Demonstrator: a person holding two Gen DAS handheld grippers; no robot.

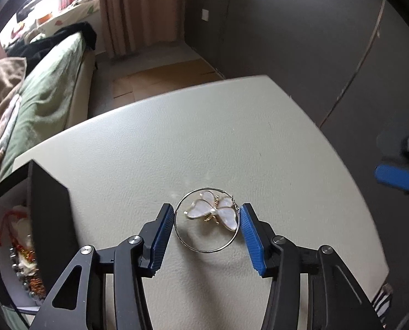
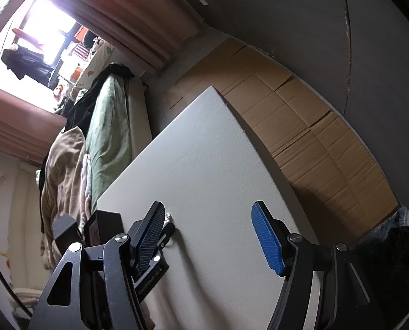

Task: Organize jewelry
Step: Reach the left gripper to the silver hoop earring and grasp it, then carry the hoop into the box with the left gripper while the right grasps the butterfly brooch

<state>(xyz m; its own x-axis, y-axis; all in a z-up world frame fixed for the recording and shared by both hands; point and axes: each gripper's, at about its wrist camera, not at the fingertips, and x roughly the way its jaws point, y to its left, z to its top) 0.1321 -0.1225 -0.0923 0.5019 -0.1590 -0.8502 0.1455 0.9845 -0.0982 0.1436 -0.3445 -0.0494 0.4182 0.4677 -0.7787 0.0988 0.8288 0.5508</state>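
A thin metal hoop (image 1: pixel 186 243) with a pearly white butterfly charm (image 1: pixel 214 210) lies flat on the white table (image 1: pixel 204 137). My left gripper (image 1: pixel 206 209) points down over it. Its blue pads (image 1: pixel 163 233) touch the hoop's left and right sides, so the jaws are shut on the hoop, which still rests on the table. My right gripper (image 2: pixel 208 209) hangs open above the table (image 2: pixel 210 165), nothing between its fingers. One of its blue pads (image 1: pixel 397 178) shows at the right edge of the left wrist view.
A black open jewelry box (image 1: pixel 50 220) stands at the table's left edge with beads and red trinkets (image 1: pixel 20 247) inside; it also shows as the black box (image 2: pixel 105 225). A bed with green bedding (image 1: pixel 47 96) lies beyond. Flattened cardboard (image 2: pixel 300 126) covers the floor.
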